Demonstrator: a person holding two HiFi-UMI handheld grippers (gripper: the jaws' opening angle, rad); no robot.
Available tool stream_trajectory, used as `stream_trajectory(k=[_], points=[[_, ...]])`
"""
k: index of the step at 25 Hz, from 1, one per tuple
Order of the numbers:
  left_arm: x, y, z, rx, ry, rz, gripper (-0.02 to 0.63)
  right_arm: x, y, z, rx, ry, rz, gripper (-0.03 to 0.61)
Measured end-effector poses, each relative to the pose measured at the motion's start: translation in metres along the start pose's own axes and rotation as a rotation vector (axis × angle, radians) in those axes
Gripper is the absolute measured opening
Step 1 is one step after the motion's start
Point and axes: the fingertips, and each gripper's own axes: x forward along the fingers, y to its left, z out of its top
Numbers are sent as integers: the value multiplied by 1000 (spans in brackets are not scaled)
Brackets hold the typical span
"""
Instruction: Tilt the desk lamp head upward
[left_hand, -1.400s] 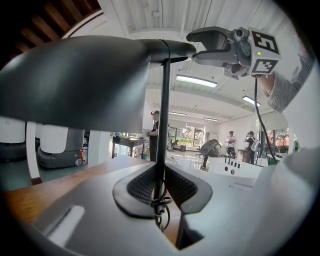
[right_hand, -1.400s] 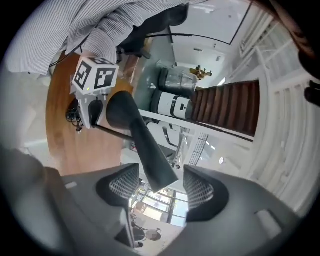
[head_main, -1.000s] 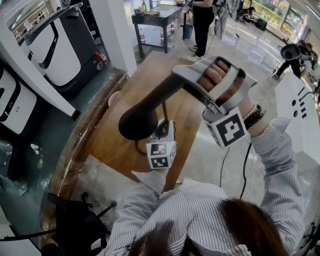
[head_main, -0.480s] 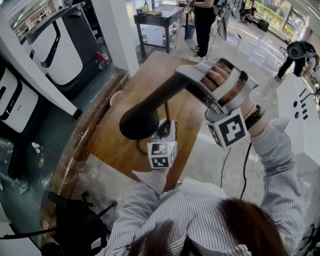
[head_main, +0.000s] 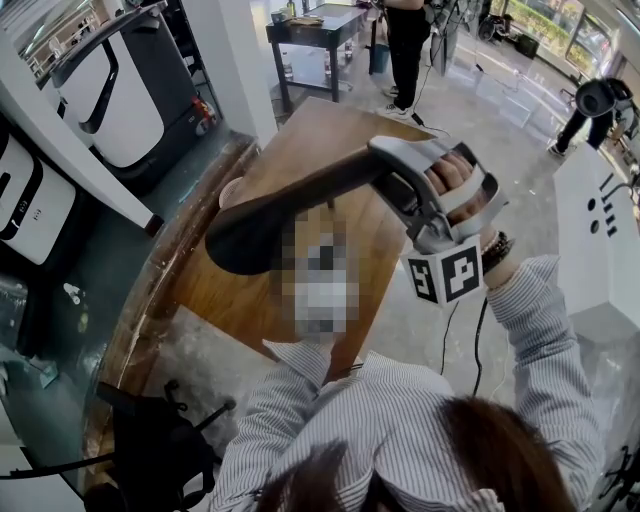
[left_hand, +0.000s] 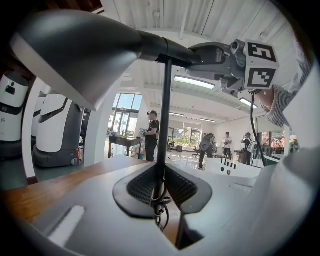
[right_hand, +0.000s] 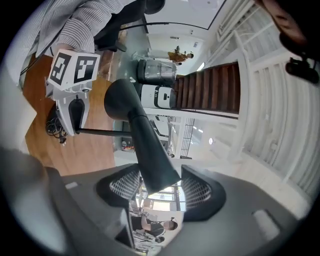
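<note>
My left claw (left_hand: 161, 186) pinches the stem (left_hand: 164, 120); my right claw (right_hand: 156, 186) clamps the head (right_hand: 142, 145) by its neck. If the left slips, it may all topple off the tabletop (head_main: 300, 150) at its near edge.

The head view is looking steeply down from above the person's head, close over the dark grey cone-shaped lamp head (head_main: 250, 235) and the brown wooden tabletop (head_main: 220, 290). The left gripper view is sitting low at the tabletop, facing up the thin black lamp stem (left_hand: 164, 125). The right gripper view is looking along the lamp head from right at its neck, rolled sideways. All three are sharing the lamp head. The left gripper view is also catching the right gripper (left_hand: 196, 52), and the right gripper view the left gripper (right_hand: 70, 131).
</note>
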Motion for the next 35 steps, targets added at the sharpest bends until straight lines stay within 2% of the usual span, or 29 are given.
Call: stream_trajectory(k=[15,35], points=[[-1,1,4,7,14,-32,57,-5,24,-7,455,75,-149,258],[1,1,5,5,36,-55,57,-8,51,-3,870,85,-192,242]])
